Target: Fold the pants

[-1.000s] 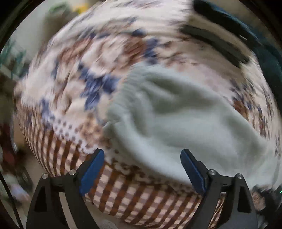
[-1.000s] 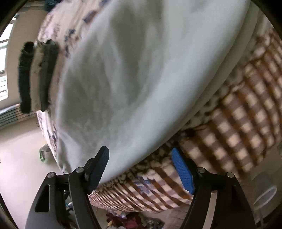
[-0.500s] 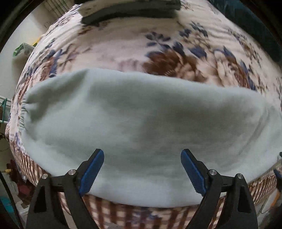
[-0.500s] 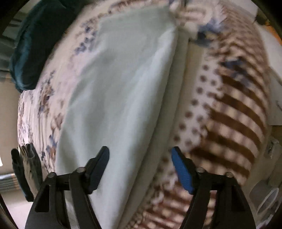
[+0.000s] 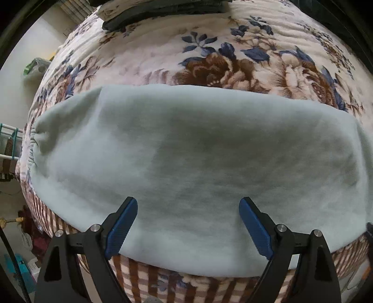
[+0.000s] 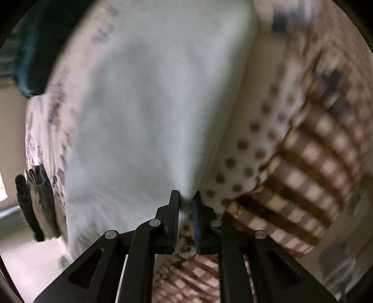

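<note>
Pale green pants (image 5: 198, 151) lie flat across a flowered blanket (image 5: 233, 67) on a bed, waistband gathered at the left. My left gripper (image 5: 187, 209) hangs open just above the cloth near its front edge, blue pads wide apart and holding nothing. In the right wrist view the pants (image 6: 151, 105) run away from me along the bed's edge. My right gripper (image 6: 185, 198) is closing, its jaws nearly together, with the near edge of the pants pinched between the tips.
A stack of folded dark clothes (image 5: 163, 9) sits at the far side of the bed, also seen as dark folded clothes (image 6: 35, 198). A dark teal bundle (image 6: 35, 46) lies at another corner. The checked blanket border (image 6: 314, 174) drops over the bed's side. A rack (image 5: 9, 139) stands left.
Both grippers swept across the bed and settled over the pants. The right gripper's jaws went from wide apart to nearly together on the pants' edge. The left stayed open.
</note>
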